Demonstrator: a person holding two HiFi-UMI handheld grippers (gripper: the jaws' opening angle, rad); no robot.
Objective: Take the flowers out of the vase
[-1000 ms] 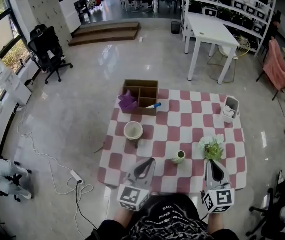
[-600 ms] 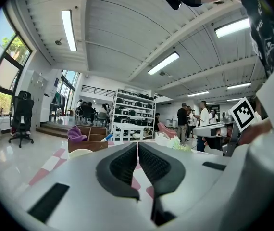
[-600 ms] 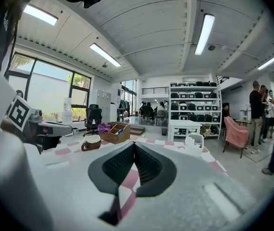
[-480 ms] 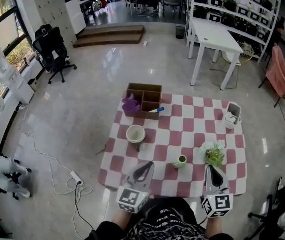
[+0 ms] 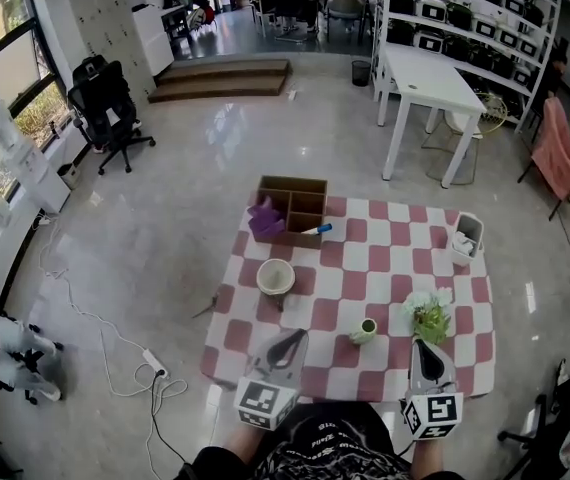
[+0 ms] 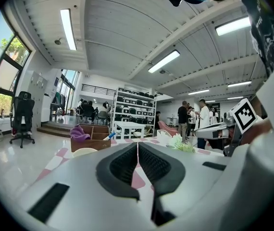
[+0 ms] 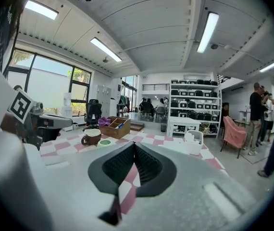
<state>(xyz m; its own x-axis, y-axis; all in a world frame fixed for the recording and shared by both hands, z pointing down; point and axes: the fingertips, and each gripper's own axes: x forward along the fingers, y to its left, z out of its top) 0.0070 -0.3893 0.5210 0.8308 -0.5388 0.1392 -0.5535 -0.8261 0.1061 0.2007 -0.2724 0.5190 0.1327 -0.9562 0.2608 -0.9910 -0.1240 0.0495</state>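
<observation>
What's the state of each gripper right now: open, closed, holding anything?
Left gripper: closed, fingers together, holding nothing.
Right gripper: closed, fingers together, holding nothing.

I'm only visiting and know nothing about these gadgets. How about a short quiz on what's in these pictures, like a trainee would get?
1. True or false: the right gripper is clamped on the flowers.
2. The cloth at the wooden box is: A purple, B yellow, C black.
3. Which is nearer the flowers: the left gripper or the right gripper?
Key: 1 false, its jaws are shut with nothing between them; 2 A; 3 the right gripper.
</observation>
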